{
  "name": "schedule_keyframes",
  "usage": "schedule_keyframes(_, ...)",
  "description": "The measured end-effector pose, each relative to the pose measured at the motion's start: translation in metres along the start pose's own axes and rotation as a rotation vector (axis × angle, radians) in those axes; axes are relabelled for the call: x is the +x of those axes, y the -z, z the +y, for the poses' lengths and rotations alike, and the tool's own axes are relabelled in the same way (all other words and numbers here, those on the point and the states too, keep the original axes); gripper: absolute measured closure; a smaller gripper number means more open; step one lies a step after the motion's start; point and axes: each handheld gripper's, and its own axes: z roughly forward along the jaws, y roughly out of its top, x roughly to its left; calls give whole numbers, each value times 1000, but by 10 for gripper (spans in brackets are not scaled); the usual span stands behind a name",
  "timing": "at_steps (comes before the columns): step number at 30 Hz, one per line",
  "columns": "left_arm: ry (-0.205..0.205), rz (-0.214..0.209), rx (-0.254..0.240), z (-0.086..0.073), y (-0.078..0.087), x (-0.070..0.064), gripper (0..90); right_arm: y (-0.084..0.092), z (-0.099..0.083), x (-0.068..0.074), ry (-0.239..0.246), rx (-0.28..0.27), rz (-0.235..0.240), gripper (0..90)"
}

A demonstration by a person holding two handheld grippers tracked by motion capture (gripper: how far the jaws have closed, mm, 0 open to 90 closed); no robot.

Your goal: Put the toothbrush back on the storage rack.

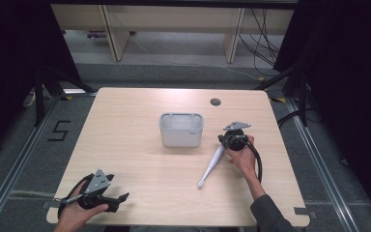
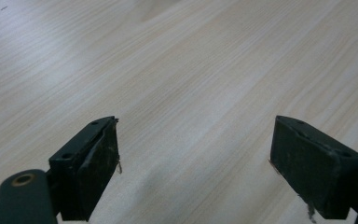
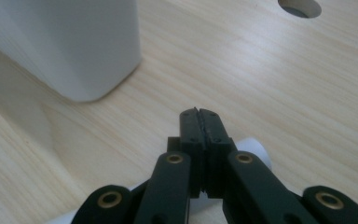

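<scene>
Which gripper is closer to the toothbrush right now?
Right. The right gripper sits at the toothbrush handle's end; the left gripper is open at the table's near left corner, well apart.

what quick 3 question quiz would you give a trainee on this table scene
1. True or false: the left tongs are open over bare table.
2. Which item lies beside the right tongs? A) a mug B) a white toothbrush C) a sponge
3. Fill in: the grey container stands near the table's ____.

Key: 1 true; 2 B; 3 middle. In the right gripper view the jaws look pressed together above the toothbrush handle, and whether they pinch it cannot be told.
</scene>
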Motion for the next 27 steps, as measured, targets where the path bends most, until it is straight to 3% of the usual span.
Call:
schedule_keyframes(1, -9, 5, 7, 0, 0, 1, 150, -1, -1, -2, 22, 1, -6, 896)
schedule_keyframes(6, 2, 4, -12, 0, 0, 0, 150, 3, -5, -3, 9, 21, -9, 892)
schedule_keyframes(11, 5, -1, -17, 0, 0, 0, 150, 5, -9, -2, 32, 28, -13, 891)
schedule_keyframes(18, 2, -4, -17, 0, 0, 0, 150, 20, -12, 0, 34, 58, -19, 887)
schedule_keyframes(20, 11, -5, -19, 0, 0, -1, 150, 23, -16, -2, 55, 65, -21, 886)
schedule_keyframes(22, 1, -1, -13, 0, 1, 0, 150, 24, -16, -1, 32, 74, -17, 886)
schedule_keyframes(27, 1, -3, -11, 0, 1, -1, 150, 33, -24, -1, 57, 83, -15, 883)
